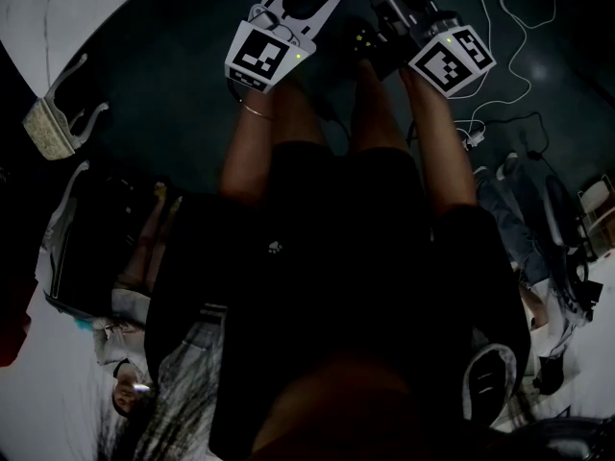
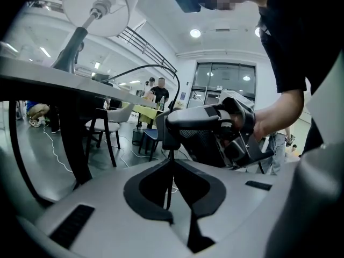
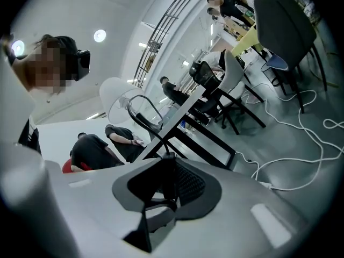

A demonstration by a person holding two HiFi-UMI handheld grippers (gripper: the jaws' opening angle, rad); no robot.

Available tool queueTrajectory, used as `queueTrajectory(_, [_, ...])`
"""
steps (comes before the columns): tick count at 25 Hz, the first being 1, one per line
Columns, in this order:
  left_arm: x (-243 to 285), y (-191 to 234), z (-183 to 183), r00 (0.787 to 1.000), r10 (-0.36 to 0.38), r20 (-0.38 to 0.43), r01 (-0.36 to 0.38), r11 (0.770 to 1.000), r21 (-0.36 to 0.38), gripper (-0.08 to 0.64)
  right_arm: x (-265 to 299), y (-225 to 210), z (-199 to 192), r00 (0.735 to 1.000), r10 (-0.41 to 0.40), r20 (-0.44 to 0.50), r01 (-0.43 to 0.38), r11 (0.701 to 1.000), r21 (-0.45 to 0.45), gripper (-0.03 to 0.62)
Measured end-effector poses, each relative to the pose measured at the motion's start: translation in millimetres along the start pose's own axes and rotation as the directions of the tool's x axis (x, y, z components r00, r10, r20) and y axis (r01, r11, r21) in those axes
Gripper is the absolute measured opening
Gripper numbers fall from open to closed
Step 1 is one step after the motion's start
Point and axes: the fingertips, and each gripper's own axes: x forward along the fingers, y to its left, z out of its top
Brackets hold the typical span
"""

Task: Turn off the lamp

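Observation:
The lamp (image 2: 102,4) stands on a table above me, and its white shade (image 3: 121,104) looks bright. Its black cord (image 2: 145,67) arcs down off the table to an inline switch (image 2: 171,130). My right gripper (image 3: 164,171) is shut on that switch (image 3: 164,179), which fills the space between its tips. Just beneath the switch, my left gripper (image 2: 172,165) is closed on the thin hanging cord. In the dark head view both marker cubes, left (image 1: 261,54) and right (image 1: 452,60), sit close together over my legs.
The black-legged table (image 2: 32,74) is seen from underneath. Chairs (image 2: 102,128) stand beyond it. White cables (image 3: 301,138) trail over the grey floor. A black office chair (image 3: 285,20) is at the right, and people sit close by (image 3: 91,149).

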Motion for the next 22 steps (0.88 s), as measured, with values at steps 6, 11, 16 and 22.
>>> queueTrajectory(6, [-4.0, 9.0, -2.9, 1.0, 0.019, 0.001, -0.019, 1.0, -0.009, 0.014, 9.0, -1.3, -2.9, 1.0, -0.027, -0.004, 0.027, 0.999, -0.041, 0.067])
queueTrajectory(11, [-5.6, 9.8, -7.4, 0.999, 0.043, -0.015, -0.043, 0.999, -0.016, 0.014, 11.3, -1.2, -7.4, 0.998, -0.053, -0.019, 0.051, 0.996, -0.074, 0.067])
queueTrajectory(16, [-9.5, 13.8, -8.5, 0.999, 0.049, -0.011, -0.049, 0.998, -0.024, 0.014, 11.1, -15.0, -4.1, 0.986, -0.165, 0.008, 0.164, 0.972, -0.171, 0.066])
queueTrajectory(22, [-18.3, 23.0, -15.0, 0.998, 0.068, -0.012, -0.068, 0.997, -0.043, 0.014, 12.4, -28.2, -8.9, 0.983, -0.185, -0.002, 0.183, 0.971, -0.152, 0.066])
